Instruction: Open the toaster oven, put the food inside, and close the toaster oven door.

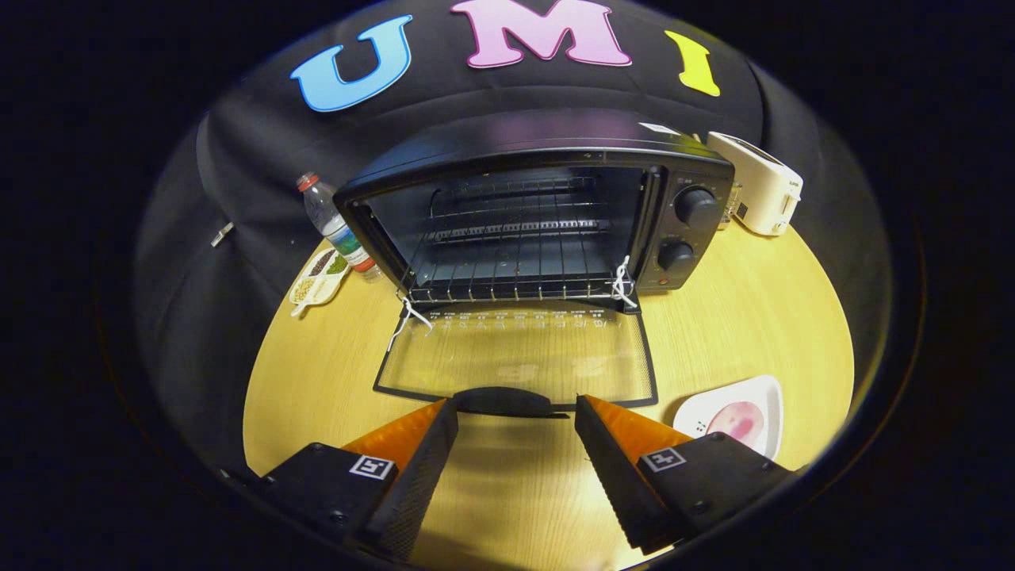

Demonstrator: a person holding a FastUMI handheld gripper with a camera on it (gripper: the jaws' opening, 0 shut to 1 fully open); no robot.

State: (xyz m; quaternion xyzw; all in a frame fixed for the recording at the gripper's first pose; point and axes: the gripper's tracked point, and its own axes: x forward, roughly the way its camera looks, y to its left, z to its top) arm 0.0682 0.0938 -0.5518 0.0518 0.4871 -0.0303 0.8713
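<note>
A black toaster oven [682,170] stands on the wooden table [777,317] ahead of me. Its glass door [515,353] lies folded down flat toward me, with the dark handle [503,400] at its near edge. Inside, a wire rack [515,262] holds nothing. My gripper [515,416] is open, its fingertips just short of the door handle, one on each side of it, with nothing between them. A white plate [733,416] carrying a pink round piece of food [737,420] lies on the table right of the right finger.
Left of the oven stand a plastic water bottle [333,226] and a small white dish of snacks [319,277]. A white toaster [757,182] sits behind the oven's right side. Two knobs [696,206] are on the oven's right panel.
</note>
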